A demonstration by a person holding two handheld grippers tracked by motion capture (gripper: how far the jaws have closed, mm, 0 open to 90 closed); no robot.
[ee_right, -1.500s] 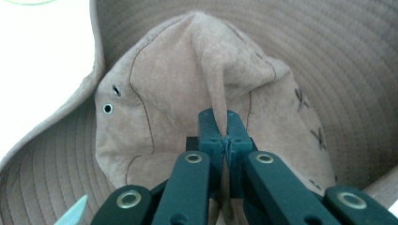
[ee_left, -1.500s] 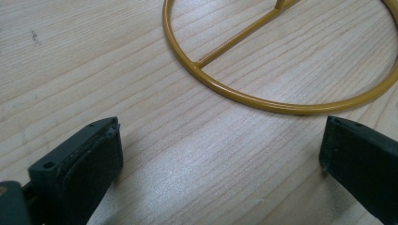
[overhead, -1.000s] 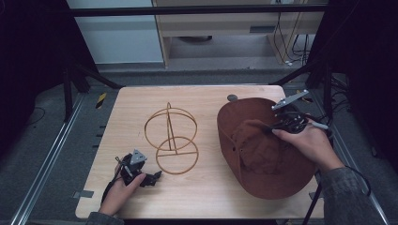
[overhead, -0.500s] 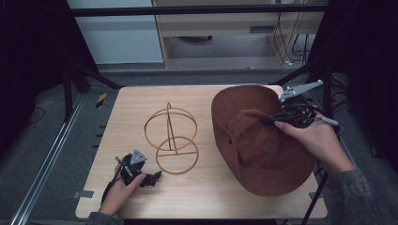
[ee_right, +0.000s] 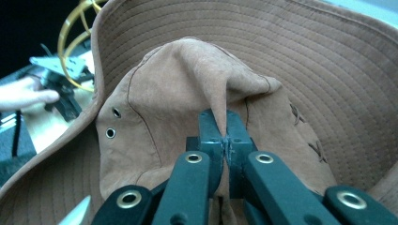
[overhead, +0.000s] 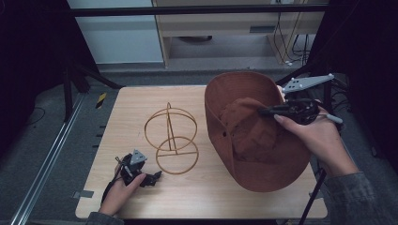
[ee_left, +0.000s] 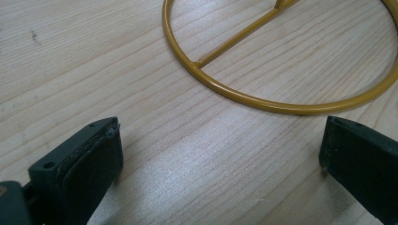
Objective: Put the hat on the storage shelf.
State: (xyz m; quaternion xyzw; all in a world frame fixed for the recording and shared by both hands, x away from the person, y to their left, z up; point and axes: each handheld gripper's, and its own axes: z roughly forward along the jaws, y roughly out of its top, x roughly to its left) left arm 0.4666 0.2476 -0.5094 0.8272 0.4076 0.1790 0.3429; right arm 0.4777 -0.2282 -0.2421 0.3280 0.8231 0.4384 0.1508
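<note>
The right gripper point(ee_right: 224, 123) has its jaws pressed together on a fold of the brown hat's point(overhead: 248, 136) crown, lifting the hat so its far brim tilts up off the wooden table point(overhead: 126, 108). The hat sits to the right of the gold wire stand point(overhead: 171, 138), close beside it. The left gripper point(overhead: 149, 177), jaws spread wide, rests on the table just in front of the stand's base ring point(ee_left: 263, 96), holding nothing.

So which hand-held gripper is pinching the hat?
The right hand-held gripper: its jaws are shut on the brown hat's crown. The left one sits open.
</note>
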